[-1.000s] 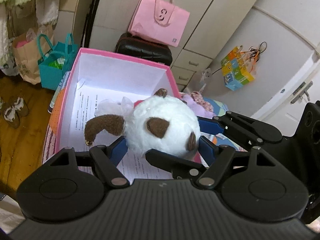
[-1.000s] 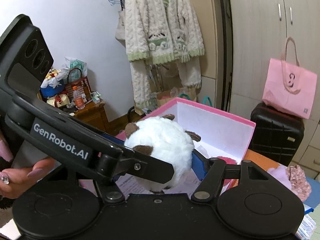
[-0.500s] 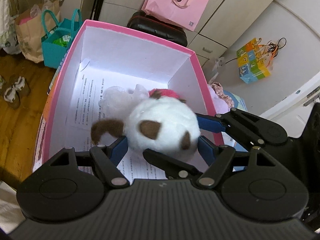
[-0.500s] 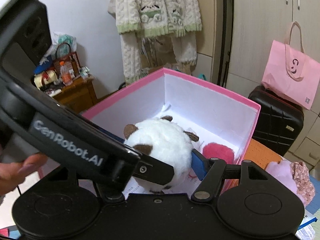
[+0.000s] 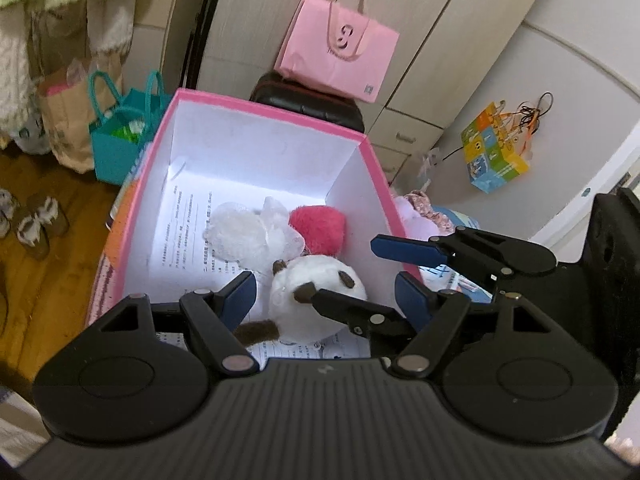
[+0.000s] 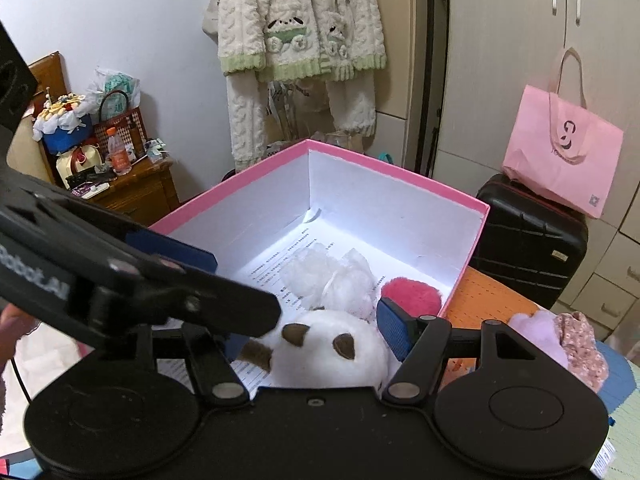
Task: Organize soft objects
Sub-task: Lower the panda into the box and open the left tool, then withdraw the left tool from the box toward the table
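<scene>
A white plush toy [image 5: 316, 296] with brown ears lies on the printed paper at the near end of the pink box [image 5: 272, 108]. My left gripper [image 5: 326, 282] straddles it, with a gap between each blue pad and the fur. My right gripper [image 5: 346, 270] crosses in from the right; its far blue finger stands clear of the toy. In the right wrist view the toy [image 6: 332, 352] sits low between the fingers of my right gripper [image 6: 308, 320], and the left gripper [image 6: 244, 288] hides the left finger. A white fluffy item [image 5: 244, 236] and a pink pompom [image 5: 318, 228] lie deeper in the box.
The box [image 6: 400, 172] stands on an orange surface, with lilac and floral soft items [image 6: 560, 344] outside its right wall. Behind stand a black suitcase [image 6: 528, 240] with a pink bag [image 6: 560, 164], a teal bag [image 5: 120, 140] and a wooden nightstand [image 6: 136, 196].
The plush toy was up between the pads of both grippers over the box; now it lies lower on the box floor. The view into the box has opened, showing the pompom and white item.
</scene>
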Motion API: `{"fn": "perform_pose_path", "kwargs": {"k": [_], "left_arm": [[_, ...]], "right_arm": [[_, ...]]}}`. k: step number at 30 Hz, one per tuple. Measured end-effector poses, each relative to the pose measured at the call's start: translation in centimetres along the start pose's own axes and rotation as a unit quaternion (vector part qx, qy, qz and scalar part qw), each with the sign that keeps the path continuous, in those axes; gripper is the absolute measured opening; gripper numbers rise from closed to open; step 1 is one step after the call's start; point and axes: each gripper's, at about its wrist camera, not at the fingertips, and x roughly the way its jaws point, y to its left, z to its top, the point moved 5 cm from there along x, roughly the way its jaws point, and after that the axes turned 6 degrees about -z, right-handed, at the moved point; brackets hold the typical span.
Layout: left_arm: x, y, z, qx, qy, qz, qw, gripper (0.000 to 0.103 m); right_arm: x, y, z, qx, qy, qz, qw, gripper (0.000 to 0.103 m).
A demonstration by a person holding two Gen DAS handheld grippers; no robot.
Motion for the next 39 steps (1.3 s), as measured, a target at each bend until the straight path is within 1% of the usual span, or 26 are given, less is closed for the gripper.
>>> {"fn": "perform_pose_path", "kwargs": {"k": [3,10,14,20,22,24,30,39], "left_arm": [[-1.7,-1.3,-0.4,0.030,-0.018,0.007,0.9994,0.075],[-5.8,-4.4,-2.0,0.079,-0.044,-0.007,0.9959,0.075],[-7.7,-6.2,-2.9,0.094,-0.057,-0.021,0.9937,0.075],[-9.5,-8.9,-4.7,0.125,-0.064,-0.024,0.9898,0.076],[-9.7,-9.9,-5.3,0.134,-0.063,-0.035,0.9884,0.077],[-9.6,-11.1,-6.0,0.148,-0.052,-0.047,0.9865,0.077],[-9.0,-14.1,-7.6,0.181,-0.037,-0.059,0.9810,0.077],[-4.6,-16.9,-10.1,0.202,0.009,-0.070,0.9769,0.077]], "right_arm": [[-1.2,0.2,-0.2,-0.001,-0.008,0.001,1.000,0.072],[-5.4,1.0,-1.2,-0.002,-0.030,-0.006,1.000,0.072],[-8.2,1.0,-2.4,-0.002,-0.033,-0.009,0.999,0.072],[-12.0,0.0,-5.5,-0.003,-0.034,-0.008,0.999,0.072],[-13.0,-0.5,-6.4,0.004,-0.035,-0.015,0.999,0.072],[-14.4,-1.1,-7.0,0.011,-0.043,-0.029,0.999,0.072],[-17.6,-3.7,-8.7,0.036,-0.062,-0.053,0.996,0.072],[-18.7,-7.0,-11.3,0.057,-0.056,-0.068,0.994,0.072]]}}
